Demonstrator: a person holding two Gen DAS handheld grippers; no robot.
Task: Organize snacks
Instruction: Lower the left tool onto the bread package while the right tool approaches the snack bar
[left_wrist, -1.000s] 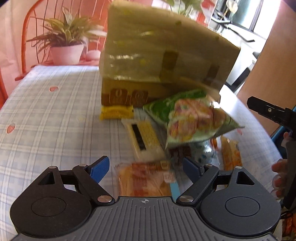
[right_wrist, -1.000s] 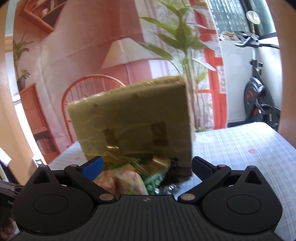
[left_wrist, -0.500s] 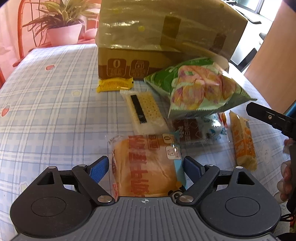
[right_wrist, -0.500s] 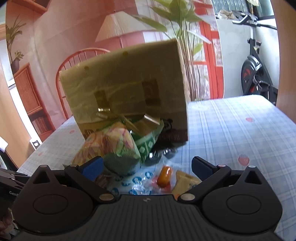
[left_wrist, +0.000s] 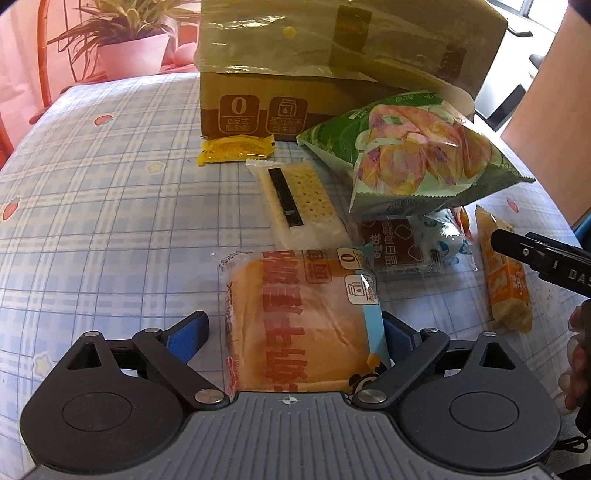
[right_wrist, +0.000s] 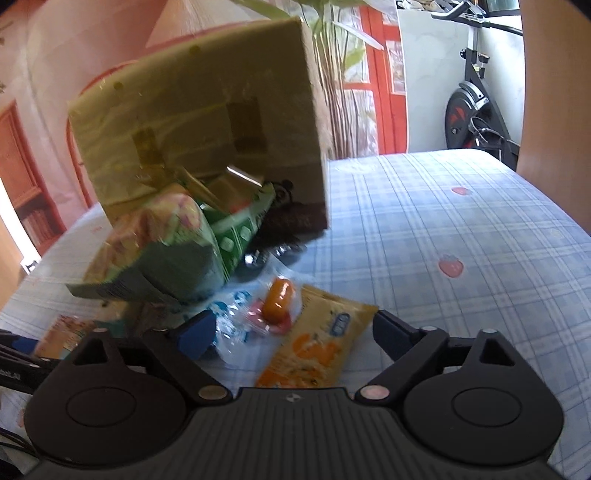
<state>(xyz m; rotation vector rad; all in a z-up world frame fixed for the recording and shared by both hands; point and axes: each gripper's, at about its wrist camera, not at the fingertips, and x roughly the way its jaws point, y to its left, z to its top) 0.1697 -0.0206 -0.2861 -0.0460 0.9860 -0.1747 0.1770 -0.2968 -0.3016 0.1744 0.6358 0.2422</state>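
Cardboard box (left_wrist: 332, 70): the landmark; it lies on its side on the checked tablecloth (left_wrist: 110, 206), mouth toward the cameras, and fills less of both views than a second ago, as both grippers have dropped toward the snacks spilled in front of it
Green chip bag (left_wrist: 413, 151): just in front of the box mouth, resting on smaller packets
Bread packet (left_wrist: 299, 321): farthest from the box, flat on the cloth; a second ago only its far edge showed, now it lies between the left fingers
Cracker packet (left_wrist: 295, 195): between the box and the bread packet, untouched
Orange bar (right_wrist: 314, 343): in front of the box to the right of the chip bag, newly framed between the right fingers
Left gripper (left_wrist: 295, 332): jaws apart and opening; the right finger is at the bread packet's edge and the left stands clear, so it is not clamped
Right gripper (right_wrist: 291, 332): jaws apart but closing, straddling the orange bar without pressing it
Meaning for the task: each hand appears to have chosen a first snack; nothing is lifted or sorted yet
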